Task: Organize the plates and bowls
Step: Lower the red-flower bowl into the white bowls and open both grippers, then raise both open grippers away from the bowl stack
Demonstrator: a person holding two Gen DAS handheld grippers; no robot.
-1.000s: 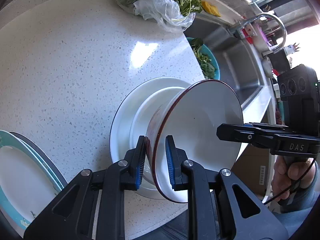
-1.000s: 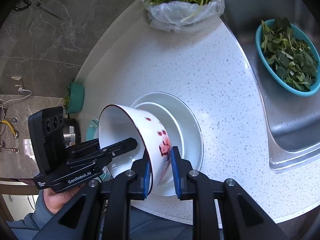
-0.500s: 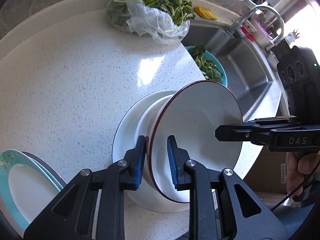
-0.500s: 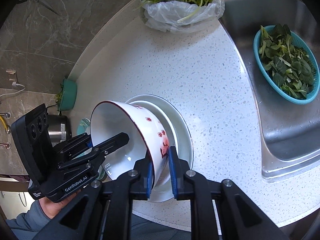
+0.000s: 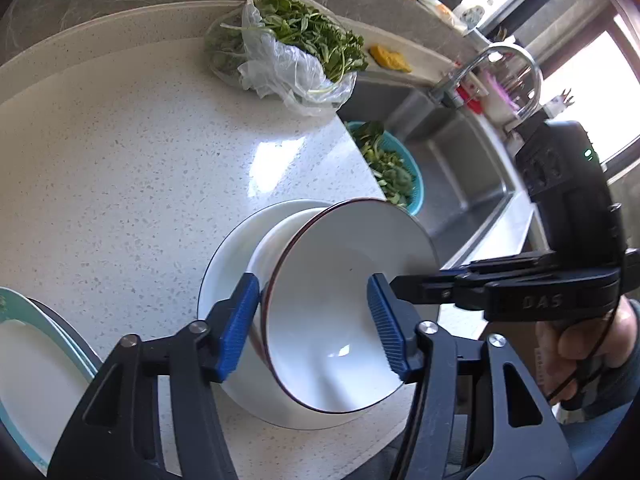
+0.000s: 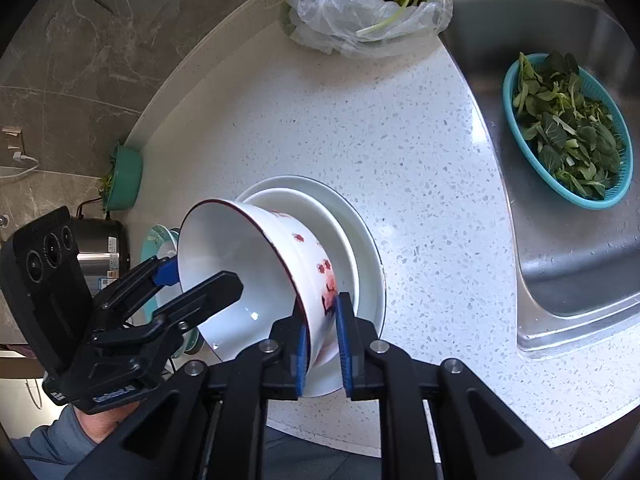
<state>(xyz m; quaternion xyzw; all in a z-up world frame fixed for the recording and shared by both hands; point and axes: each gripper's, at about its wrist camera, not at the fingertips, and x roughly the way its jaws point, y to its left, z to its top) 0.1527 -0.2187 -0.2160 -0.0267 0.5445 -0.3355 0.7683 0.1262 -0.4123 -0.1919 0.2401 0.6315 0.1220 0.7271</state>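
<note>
A white bowl with a red rim and red flowers (image 5: 332, 320) (image 6: 240, 264) hangs tilted over a shallow white dish (image 6: 340, 232) that rests on a wide white plate (image 5: 224, 280) (image 6: 368, 256). My right gripper (image 6: 322, 340) (image 5: 400, 282) is shut on the bowl's wall at its near edge. My left gripper (image 5: 312, 324) (image 6: 200, 276) straddles the opposite rim with its jaws opening. One pad sits outside the rim and the other inside the bowl, well off the wall. Teal-rimmed plates (image 5: 24, 360) (image 6: 160, 240) lie stacked at the left.
A plastic bag of greens (image 5: 288, 56) (image 6: 368, 4) sits at the back of the speckled counter. The steel sink (image 6: 560, 240) holds a teal basket of leaves (image 6: 568, 128) (image 5: 396, 172). A faucet (image 5: 500, 64), a green basin (image 6: 124, 176) and a rice cooker (image 6: 100, 248) stand around.
My left gripper's jaws have spread off the bowl's rim, which they pinched before. My right gripper keeps its clamp on the bowl. The left wrist view has tipped upward a little.
</note>
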